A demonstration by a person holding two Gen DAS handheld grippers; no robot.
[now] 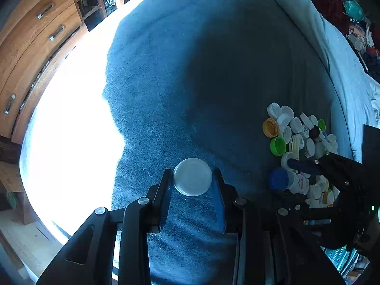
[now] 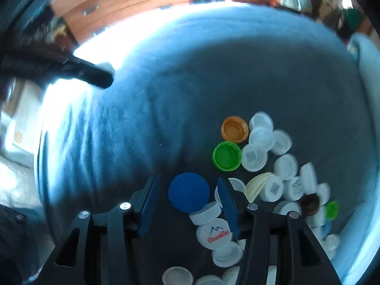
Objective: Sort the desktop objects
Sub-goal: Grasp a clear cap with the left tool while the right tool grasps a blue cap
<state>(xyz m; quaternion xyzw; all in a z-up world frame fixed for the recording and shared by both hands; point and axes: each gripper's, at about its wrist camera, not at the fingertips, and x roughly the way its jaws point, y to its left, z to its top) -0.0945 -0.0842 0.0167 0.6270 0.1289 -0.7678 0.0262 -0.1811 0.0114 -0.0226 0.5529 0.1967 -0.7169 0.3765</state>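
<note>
Right gripper (image 2: 187,194) is the one over the cap pile (image 2: 268,166), jaws spread with the blue cap (image 2: 188,192) lying flat between them, pads apparently not touching it yet, so closing looks like the next move. Left gripper (image 1: 192,178) is well off, pinching a white cap (image 1: 192,177) above bare blue cloth (image 1: 190,71).

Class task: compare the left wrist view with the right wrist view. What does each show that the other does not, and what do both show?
Only the left wrist view shows clearly the white cap clamped in the left hand-held gripper; the right wrist view gives just a blurred white patch at that gripper's tip.

Only the right wrist view shows the right hand-held gripper standing open around the blue cap, not pressing it.

Both show the blue cloth, the orange cap, the green cap and the pile of white caps.
</note>
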